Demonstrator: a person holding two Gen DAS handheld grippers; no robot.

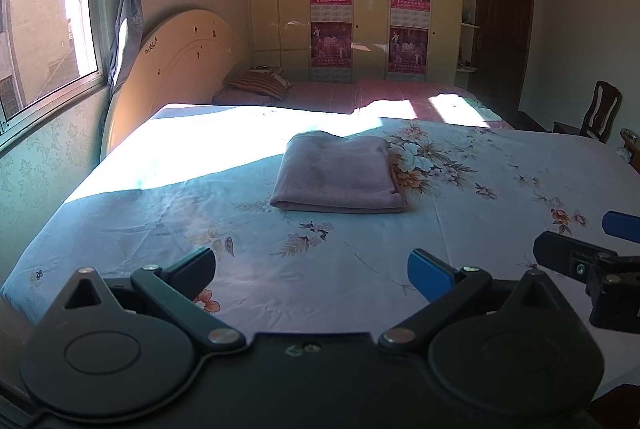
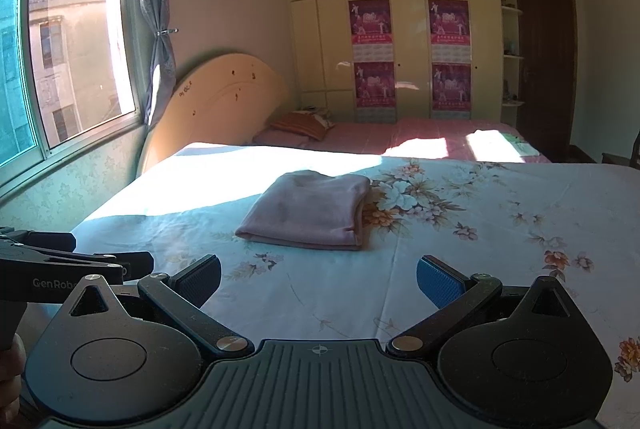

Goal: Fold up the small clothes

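Observation:
A small mauve garment (image 1: 337,175) lies folded in a neat rectangle on the floral bedsheet (image 1: 160,213), partly in a sun patch. It also shows in the right wrist view (image 2: 310,211). My left gripper (image 1: 311,271) is open and empty, held above the sheet well in front of the garment. My right gripper (image 2: 319,279) is open and empty too, at about the same distance from it. The right gripper shows at the right edge of the left wrist view (image 1: 592,249). The left gripper shows at the left edge of the right wrist view (image 2: 80,261).
A second bed with a pink cover (image 1: 392,95) and a striped pillow (image 1: 260,85) lies behind. A curved headboard (image 1: 180,69) stands against the window wall on the left. A cream wardrobe (image 1: 372,9) fills the back wall. A wooden chair (image 1: 600,113) stands at the right.

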